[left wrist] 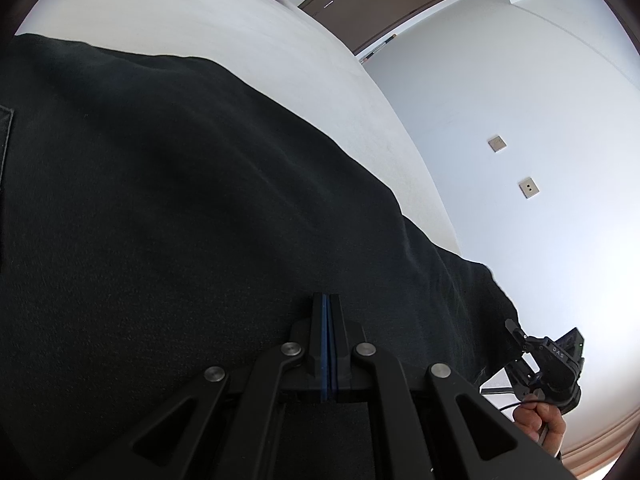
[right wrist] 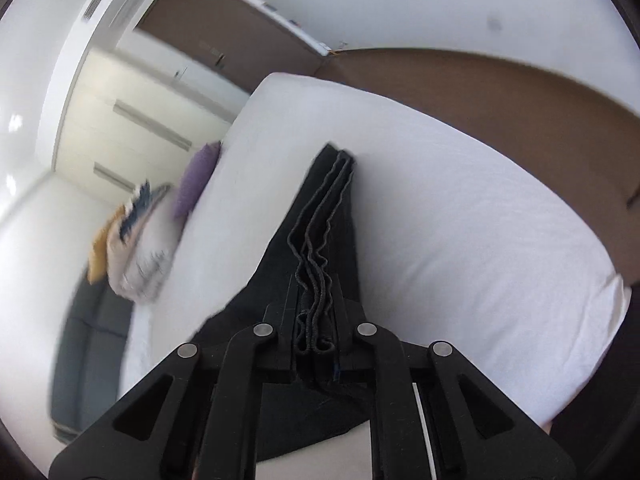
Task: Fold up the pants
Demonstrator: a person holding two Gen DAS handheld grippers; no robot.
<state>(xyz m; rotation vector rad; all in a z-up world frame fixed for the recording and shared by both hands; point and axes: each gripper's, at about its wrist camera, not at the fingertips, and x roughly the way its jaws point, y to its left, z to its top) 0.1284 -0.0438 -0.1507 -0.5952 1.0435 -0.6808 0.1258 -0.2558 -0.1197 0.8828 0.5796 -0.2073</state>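
Note:
Black pants (left wrist: 200,208) spread across the white bed (left wrist: 208,20) and fill most of the left wrist view. My left gripper (left wrist: 327,300) is shut, blue pads together, its tips in the black cloth. At the lower right of that view a hand (left wrist: 540,420) holds my right gripper (left wrist: 518,334) at the pants' far corner. In the right wrist view the pants (right wrist: 324,208) run away from me as a narrow folded strip on the bed (right wrist: 460,220). My right gripper (right wrist: 316,286) is shut on several stacked, wavy edges of the pants.
A purple cushion (right wrist: 196,180) and a patterned pillow (right wrist: 136,248) lie off the bed's left side. A dark sofa (right wrist: 88,340) stands below them. A brown headboard panel (right wrist: 500,92) lies beyond the bed. A brown door (left wrist: 384,0) and white wall (left wrist: 520,120) are behind.

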